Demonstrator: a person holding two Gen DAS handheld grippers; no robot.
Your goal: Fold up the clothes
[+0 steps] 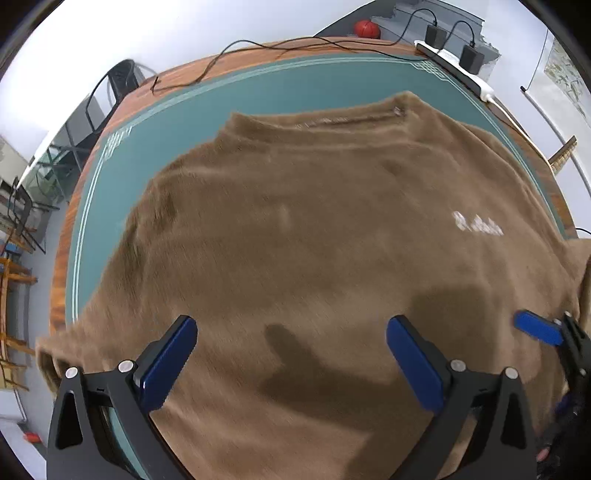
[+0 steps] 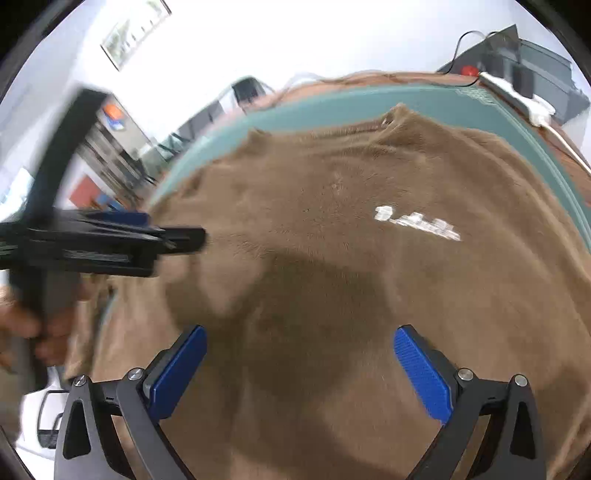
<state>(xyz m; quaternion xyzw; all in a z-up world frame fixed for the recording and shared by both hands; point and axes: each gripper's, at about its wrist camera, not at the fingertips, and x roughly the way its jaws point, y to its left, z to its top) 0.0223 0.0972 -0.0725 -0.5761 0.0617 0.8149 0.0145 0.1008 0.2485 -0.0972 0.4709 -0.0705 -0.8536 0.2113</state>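
Observation:
A fuzzy brown sweater [image 1: 314,221] lies spread over the table, its zipped collar [image 1: 351,118] at the far side and a small white logo [image 1: 478,223] toward the right. My left gripper [image 1: 291,325] hovers above its near part, jaws wide open with only fabric below them. A blue finger [image 1: 537,326] of the other gripper shows at the right edge. In the right wrist view the sweater [image 2: 351,240] and its logo [image 2: 417,223] fill the frame; my right gripper [image 2: 301,334] hangs open above it, nothing between its pads. The left gripper [image 2: 177,240] appears blurred at the left, held by a hand [image 2: 22,321].
The table has a teal mat [image 1: 177,122] with a wooden rim [image 1: 59,280]. A white power strip [image 1: 454,64] with black adapters and a thin dark cable [image 1: 258,46] lie at the far edge. A red ball [image 1: 366,28] sits beyond. Chairs and shelves stand at the left.

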